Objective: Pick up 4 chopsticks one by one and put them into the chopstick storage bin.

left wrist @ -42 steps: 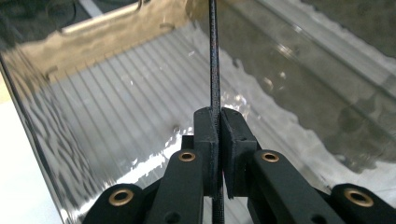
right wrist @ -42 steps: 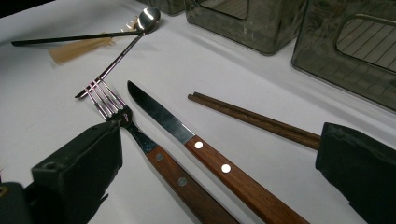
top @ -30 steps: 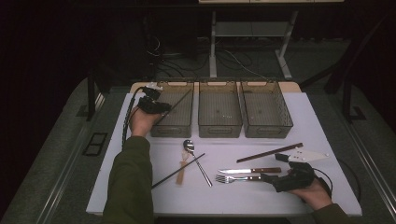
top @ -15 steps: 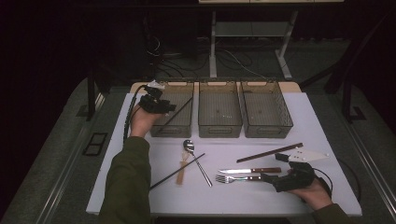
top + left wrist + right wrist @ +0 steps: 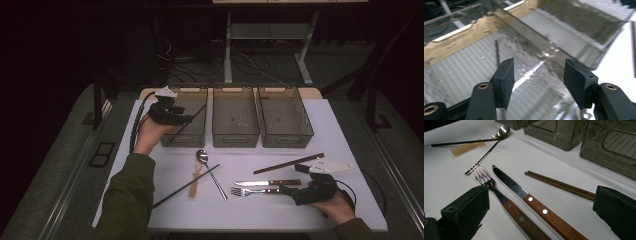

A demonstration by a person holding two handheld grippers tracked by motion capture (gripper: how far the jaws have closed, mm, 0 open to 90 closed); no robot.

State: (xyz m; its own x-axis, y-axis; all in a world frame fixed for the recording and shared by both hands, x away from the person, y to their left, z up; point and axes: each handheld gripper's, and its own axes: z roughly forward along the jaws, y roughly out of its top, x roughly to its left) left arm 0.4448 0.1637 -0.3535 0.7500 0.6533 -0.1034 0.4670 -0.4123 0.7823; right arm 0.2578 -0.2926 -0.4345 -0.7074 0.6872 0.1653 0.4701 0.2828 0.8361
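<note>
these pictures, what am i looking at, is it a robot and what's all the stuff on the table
No robot: a person sits at a white table holding a two-jaw hand tool, a gripper, in each hand. The wide picture comes from a camera above, looking down. The other two come from small cameras riding on the grippers, looking along their black jaws.

The left gripper hangs over the left basket, one of three mesh baskets in a row. Its jaws have just been opening and nothing is between them; a thin black chopstick leans inside that basket.

The right gripper rests open near the table's front, with the wooden handles of a fork and a knife between its jaws, not gripped. Also lying there: a spoon, a brown chopstick pair, another black chopstick and a small pale wooden utensil.
</note>
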